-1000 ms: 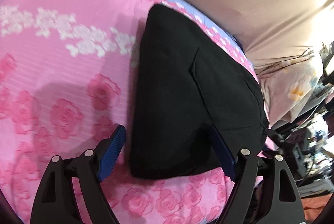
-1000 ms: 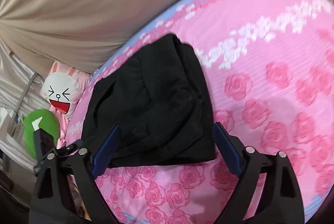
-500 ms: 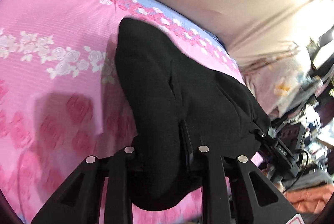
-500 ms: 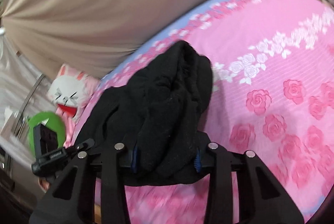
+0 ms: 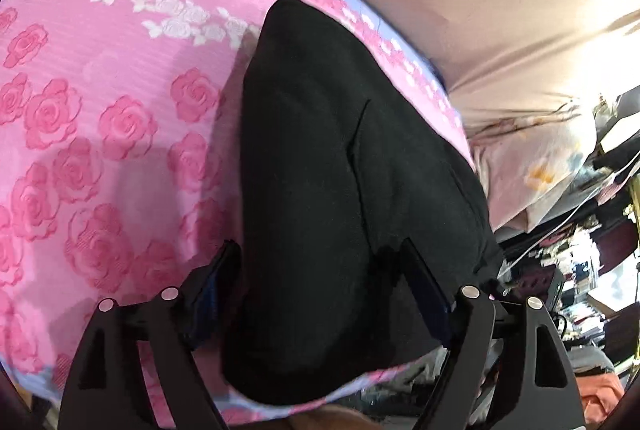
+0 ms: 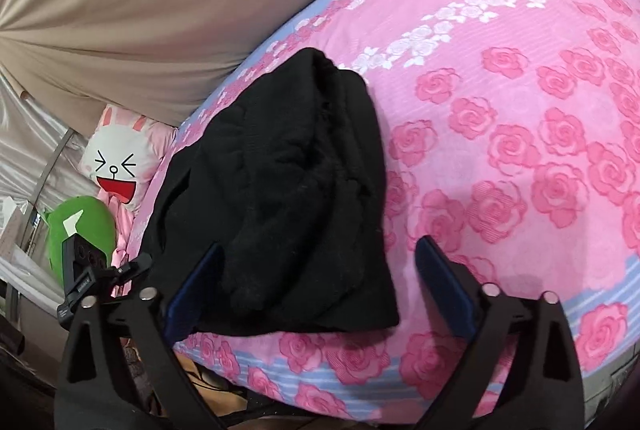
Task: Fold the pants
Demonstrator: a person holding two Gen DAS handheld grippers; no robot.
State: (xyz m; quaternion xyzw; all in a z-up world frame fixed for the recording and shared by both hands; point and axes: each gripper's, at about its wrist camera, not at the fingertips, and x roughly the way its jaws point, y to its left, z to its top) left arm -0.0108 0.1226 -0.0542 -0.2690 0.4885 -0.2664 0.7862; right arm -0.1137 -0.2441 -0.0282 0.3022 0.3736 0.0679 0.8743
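Note:
The black pants (image 5: 340,189) lie folded in a compact bundle on the pink rose-patterned bed cover (image 5: 100,89), close to its near edge. My left gripper (image 5: 320,270) is open, its fingers either side of the bundle's near end. In the right wrist view the pants (image 6: 280,197) lie the same way on the cover (image 6: 520,149). My right gripper (image 6: 320,270) is open over the bundle's near right corner and holds nothing.
A beige curtain (image 6: 160,9) hangs behind the bed. A white rabbit cushion (image 6: 116,161) and a green plush toy (image 6: 80,230) sit at the bed's left end. A floral pillow (image 5: 532,169) and cluttered shelves (image 5: 600,250) stand at the right in the left wrist view.
Both grippers were shut on the pants half a second ago. Both have opened and let the bundle go, and it lies flat on the bed.

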